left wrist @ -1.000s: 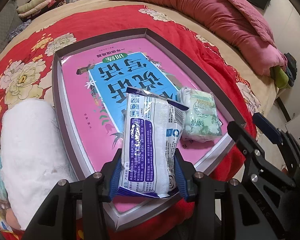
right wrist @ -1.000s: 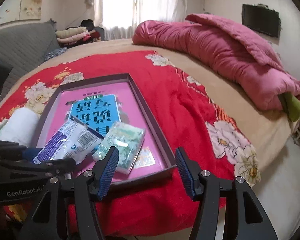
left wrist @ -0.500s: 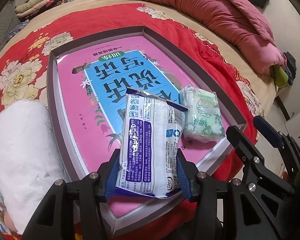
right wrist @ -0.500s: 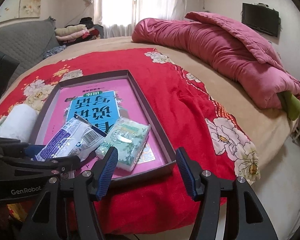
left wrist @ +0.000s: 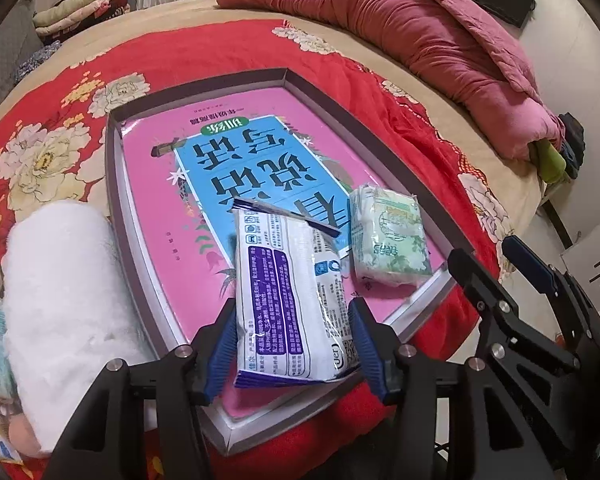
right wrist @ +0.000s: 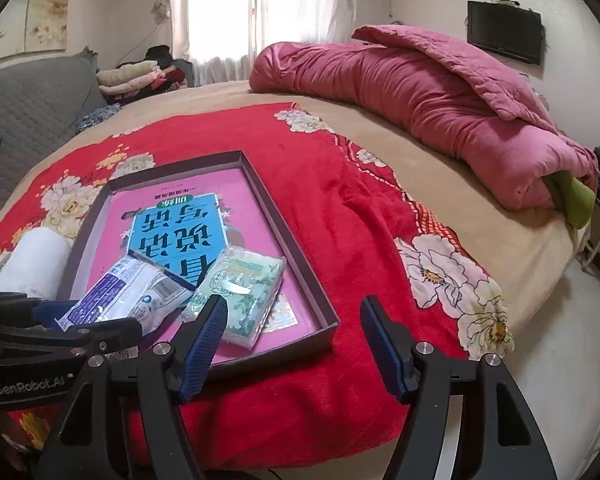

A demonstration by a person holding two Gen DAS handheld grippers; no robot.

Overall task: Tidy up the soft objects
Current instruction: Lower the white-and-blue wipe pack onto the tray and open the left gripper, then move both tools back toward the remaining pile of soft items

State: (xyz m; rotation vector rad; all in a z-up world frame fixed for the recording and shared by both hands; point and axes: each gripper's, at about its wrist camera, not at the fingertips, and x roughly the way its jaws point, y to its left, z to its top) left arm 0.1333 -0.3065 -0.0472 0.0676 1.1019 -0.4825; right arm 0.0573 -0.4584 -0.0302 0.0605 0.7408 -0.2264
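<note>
**Left gripper clamps a white-and-purple pack over the pink tray**

The left gripper [left wrist: 294, 344] is closed on a white-and-purple pack [left wrist: 290, 300], its blue pads pressing the pack's two long sides near the lower end. The pack sits over the near end of the tray [left wrist: 114, 184], a shallow grey-walled box with a pink floor and a blue printed panel, and tilts up toward the tray's middle; whether its far end touches the floor cannot be told. Just beside it, toward the tray's near right corner, lies a green-and-white tissue pack [left wrist: 386, 236], flat on the pink floor and close to the right wall.

The right gripper [right wrist: 294, 344] hangs with its fingers spread wide and nothing between them, above the near edge of the red floral blanket [right wrist: 340, 216] at the tray's near right corner. In the right wrist view the left gripper reaches in from the left with the pack, and the tissue pack [right wrist: 240, 294] lies just behind the right gripper's left finger.

Outside the tray, against its left wall, a white fluffy roll [left wrist: 64, 280] rests on the blanket. A rolled pink quilt [right wrist: 412, 108] lies along the far right side of the bed, well apart from the tray.
</note>
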